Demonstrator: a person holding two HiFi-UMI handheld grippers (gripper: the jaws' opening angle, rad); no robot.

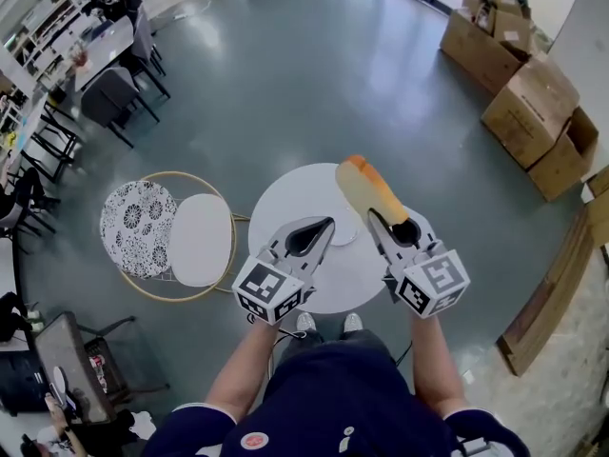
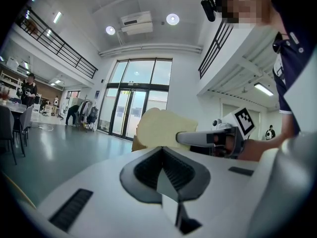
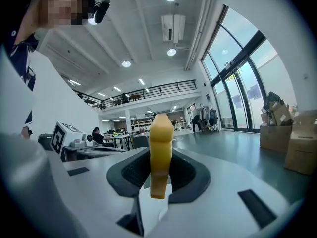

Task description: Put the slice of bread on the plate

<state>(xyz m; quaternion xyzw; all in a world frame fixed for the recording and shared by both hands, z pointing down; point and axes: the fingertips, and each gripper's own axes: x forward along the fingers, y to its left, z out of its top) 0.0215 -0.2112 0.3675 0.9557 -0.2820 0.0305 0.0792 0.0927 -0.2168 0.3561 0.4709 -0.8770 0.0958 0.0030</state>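
My right tongs [image 3: 160, 173] are part closed on the slice of bread [image 3: 161, 150], which their view shows edge-on and upright between the pads. Only the head view shows it flat: it juts from the right tongs [image 1: 374, 217] above the bench [image 1: 295, 193], its far end near the far rim. My left tongs [image 2: 163, 170] are closed together with nothing in them. A faint rim just beside their tips looks like the plate [image 1: 346, 235], though I cannot be sure. A chair [image 1: 171, 236] stands close on the left. There is open floor [image 1: 314, 84] beyond, and the cardboard boxes [image 1: 533, 112] are well apart.
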